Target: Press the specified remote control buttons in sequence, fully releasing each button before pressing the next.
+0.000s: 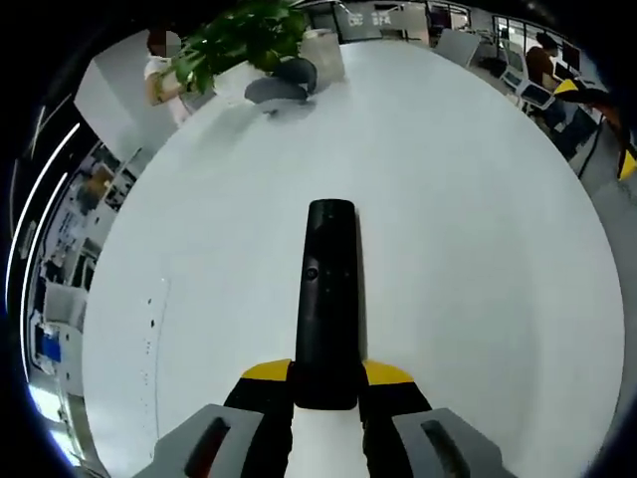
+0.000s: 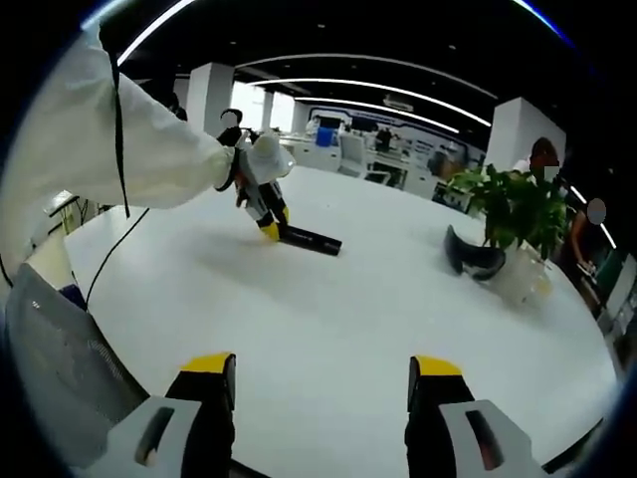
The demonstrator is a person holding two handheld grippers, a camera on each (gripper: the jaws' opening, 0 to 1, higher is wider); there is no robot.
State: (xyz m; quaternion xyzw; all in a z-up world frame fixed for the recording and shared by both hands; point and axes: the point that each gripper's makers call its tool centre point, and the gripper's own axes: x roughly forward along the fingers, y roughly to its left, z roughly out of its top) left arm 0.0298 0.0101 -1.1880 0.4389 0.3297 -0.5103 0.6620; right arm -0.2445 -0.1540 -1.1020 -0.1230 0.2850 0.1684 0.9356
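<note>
A long black remote control [image 1: 326,289] lies out along the white table [image 1: 478,259], its near end clamped between the yellow-tipped jaws of my left gripper [image 1: 325,383], which is shut on it. In the right gripper view the same remote [image 2: 311,239] shows far off on the table [image 2: 328,329], held at one end by the left gripper [image 2: 269,227] in a white-sleeved hand. My right gripper [image 2: 320,383] hangs open over the near part of the table, well apart from the remote, with nothing between its jaws.
A potted green plant [image 1: 249,35] and a dark curved object [image 1: 284,82] stand at the table's far edge; in the right gripper view they are the plant [image 2: 518,214] and the object [image 2: 473,257]. People and desks are beyond the table.
</note>
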